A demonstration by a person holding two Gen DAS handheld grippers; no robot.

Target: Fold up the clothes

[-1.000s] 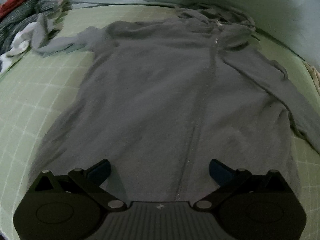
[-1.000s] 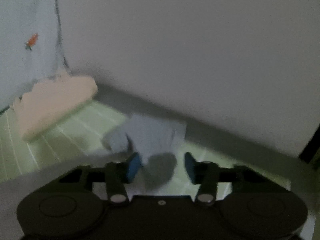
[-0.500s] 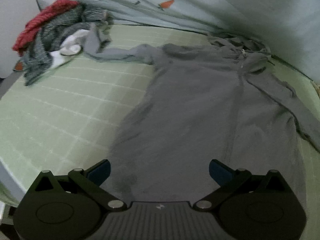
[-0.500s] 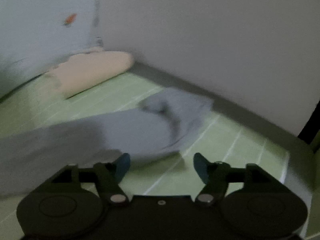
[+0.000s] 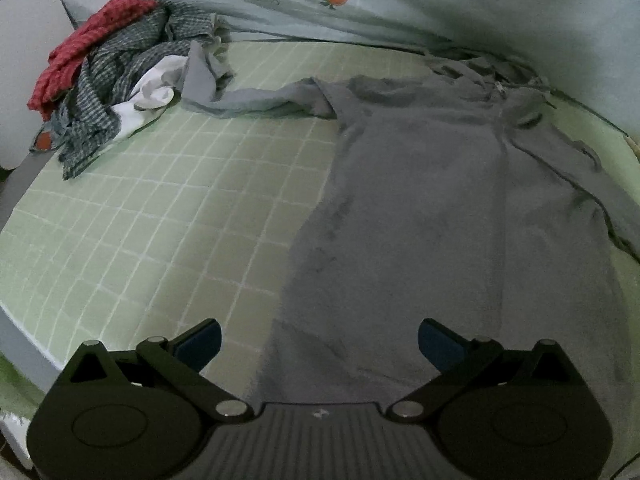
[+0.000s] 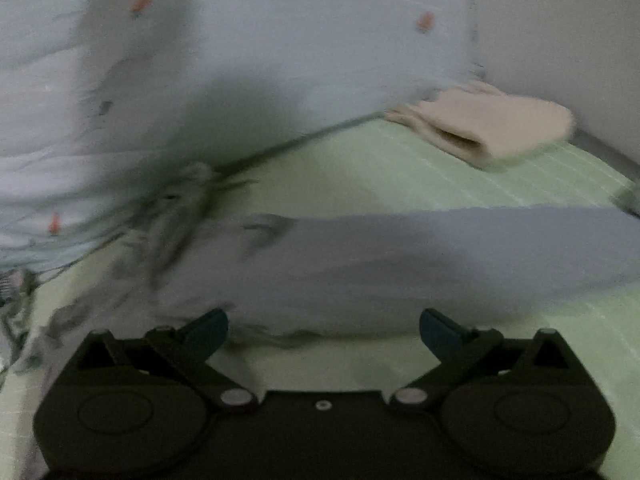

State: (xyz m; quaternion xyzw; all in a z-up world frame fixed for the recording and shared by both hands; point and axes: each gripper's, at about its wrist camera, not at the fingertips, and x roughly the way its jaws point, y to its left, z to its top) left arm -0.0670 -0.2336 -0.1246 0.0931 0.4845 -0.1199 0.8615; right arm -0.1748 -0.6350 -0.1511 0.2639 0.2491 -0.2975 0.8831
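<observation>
**— Speaker one:** Green checked bedding (image 5: 168, 216) is stretching out under both our tools, and we are looking at a grey zip hoodie (image 5: 432, 208) lying flat on it, front up, hem nearest us and hood far off by the pale carrot-print quilt (image 5: 360, 12). What are we risking here?

**— Speaker two:** We are judging the sleeves to be the trouble. Our side's near sleeve (image 6: 460, 256) is lying straight out across the sheet, while the far sleeve (image 5: 256, 100) is trailing off into the heap of other clothes (image 5: 108, 76), its cuff touching them. If we are folding that one in carelessly, we are probably dragging a checked garment along with it. The right wrist view is also smeared, so any pinch we are aiming from it is likely landing off the cuff.

**— Speaker one:** And the fingers?

**— Speaker two:** Our left gripper (image 5: 319, 342) is hanging over the hem with its pads spread wide, gripping nothing. Our right gripper (image 6: 323, 330) has just been opening and is now standing fully spread, nothing between the pads; the sleeve is lying just beyond them, not gripped.

**— Speaker one:** Anything further back?

**— Speaker two:** We are seeing a folded peach cloth (image 6: 492, 128) resting by the wall, well apart from the hoodie.
</observation>
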